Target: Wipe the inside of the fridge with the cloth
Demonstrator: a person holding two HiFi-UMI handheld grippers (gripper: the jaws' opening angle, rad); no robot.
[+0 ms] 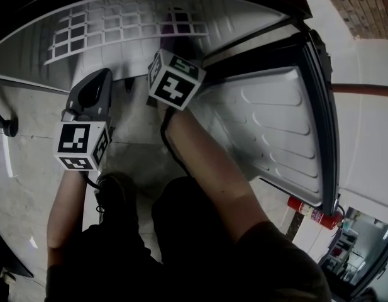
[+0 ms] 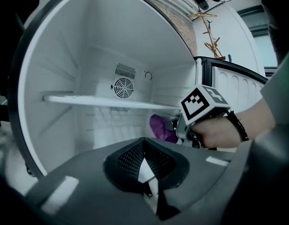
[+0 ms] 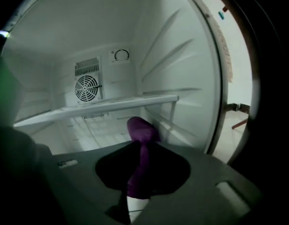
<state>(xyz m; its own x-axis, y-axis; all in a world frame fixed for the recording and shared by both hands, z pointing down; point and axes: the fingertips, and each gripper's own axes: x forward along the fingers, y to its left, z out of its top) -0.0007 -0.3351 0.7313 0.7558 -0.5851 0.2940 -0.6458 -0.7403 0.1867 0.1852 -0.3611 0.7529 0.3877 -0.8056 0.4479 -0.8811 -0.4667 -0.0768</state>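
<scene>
The fridge (image 1: 118,55) stands open in front of me, white inside. My right gripper (image 3: 137,189) is shut on a purple cloth (image 3: 140,139), which bunches up ahead of the jaws, just under the shelf (image 3: 97,106) and near the right wall. In the left gripper view the same cloth (image 2: 160,128) pokes out of the right gripper (image 2: 203,106) inside the lower compartment. My left gripper (image 2: 145,184) hangs back outside the fridge mouth, jaws together with nothing in them. From the head view the left gripper (image 1: 90,102) is to the left of the right gripper (image 1: 175,77).
The fridge door (image 1: 269,124) swings open to the right. A round fan grille (image 3: 85,88) and a dial (image 3: 121,55) sit on the back wall. A wire rack (image 1: 131,24) shows in the upper part. A red fire extinguisher (image 1: 313,214) stands beyond the door.
</scene>
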